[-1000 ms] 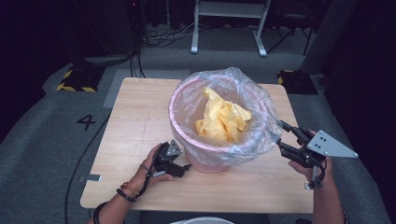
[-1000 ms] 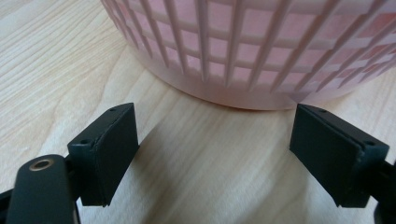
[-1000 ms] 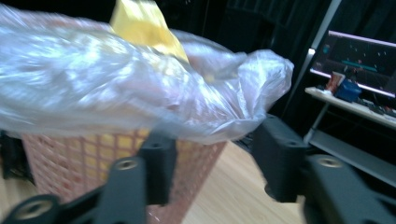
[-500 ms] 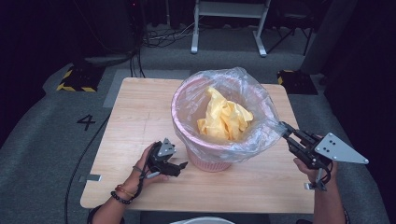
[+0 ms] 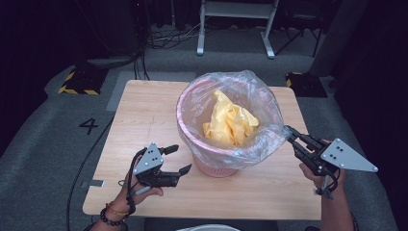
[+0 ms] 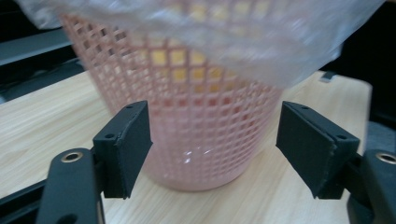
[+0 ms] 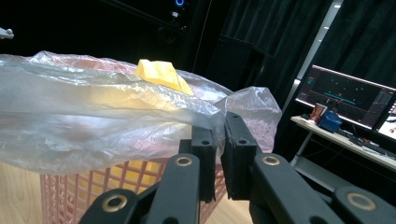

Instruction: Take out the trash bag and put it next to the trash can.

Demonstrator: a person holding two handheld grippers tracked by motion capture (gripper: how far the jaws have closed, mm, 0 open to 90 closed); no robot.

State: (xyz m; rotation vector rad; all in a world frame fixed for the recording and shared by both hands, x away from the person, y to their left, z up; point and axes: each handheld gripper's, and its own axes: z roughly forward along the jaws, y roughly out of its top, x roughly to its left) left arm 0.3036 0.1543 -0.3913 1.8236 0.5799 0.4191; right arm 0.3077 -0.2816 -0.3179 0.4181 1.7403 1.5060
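high view: one pink basket (image 5: pixel 219 166), one plastic bag (image 5: pixel 250 144) pinched by right gripper (image 5: pixel 290 133); left gripper (image 5: pixel 179 159) fingers apart, empty.

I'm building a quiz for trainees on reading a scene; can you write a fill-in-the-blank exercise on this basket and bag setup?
1. The pink plastic lattice basket stands on the light wooden ____.
2. The right tool is shut on the clear plastic bag's ____.
3. The crumpled material inside the bag is ____ in colour.
4. The left tool's jaws are ____, nothing between them.

Missing words: table; rim; yellow; open
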